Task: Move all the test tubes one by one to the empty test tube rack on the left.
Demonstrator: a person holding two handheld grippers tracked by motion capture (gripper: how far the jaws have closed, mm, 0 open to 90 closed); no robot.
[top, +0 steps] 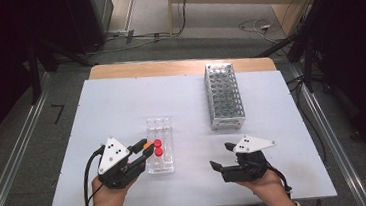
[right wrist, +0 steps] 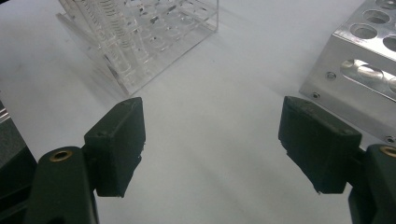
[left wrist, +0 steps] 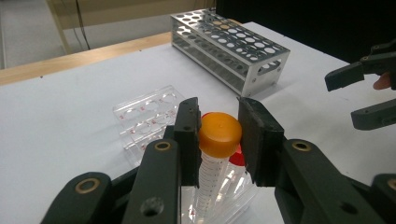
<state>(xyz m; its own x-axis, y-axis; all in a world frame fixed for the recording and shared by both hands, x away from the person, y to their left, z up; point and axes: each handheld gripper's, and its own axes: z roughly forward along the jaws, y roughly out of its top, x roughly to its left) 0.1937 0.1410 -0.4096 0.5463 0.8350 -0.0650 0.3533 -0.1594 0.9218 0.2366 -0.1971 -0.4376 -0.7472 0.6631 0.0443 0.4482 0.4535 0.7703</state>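
Observation:
A clear tube with an orange cap (top: pixel 148 145) (left wrist: pixel 220 133) stands upright between the jaws of my left gripper (top: pixel 144 154) (left wrist: pixel 217 128). That gripper is shut on the cap. The tube's lower part reaches down into the near left side of a clear plastic rack (top: pixel 158 127) (left wrist: pixel 144 116) (right wrist: pixel 140 42). Two red-capped tubes (top: pixel 158 147) (left wrist: pixel 237 159) stand in the rack right beside the orange one. My right gripper (top: pixel 222 156) (right wrist: pixel 212 140) (left wrist: pixel 359 93) rests on the table to the right, open, with bare table between its jaws.
A metal tube rack (top: pixel 224 95) (left wrist: pixel 229 46) (right wrist: pixel 359 70) with several empty holes stands at the back right of the white table (top: pixel 121 103). Bare table surface lies to the left and behind the clear rack. Cables run across the floor beyond the table.

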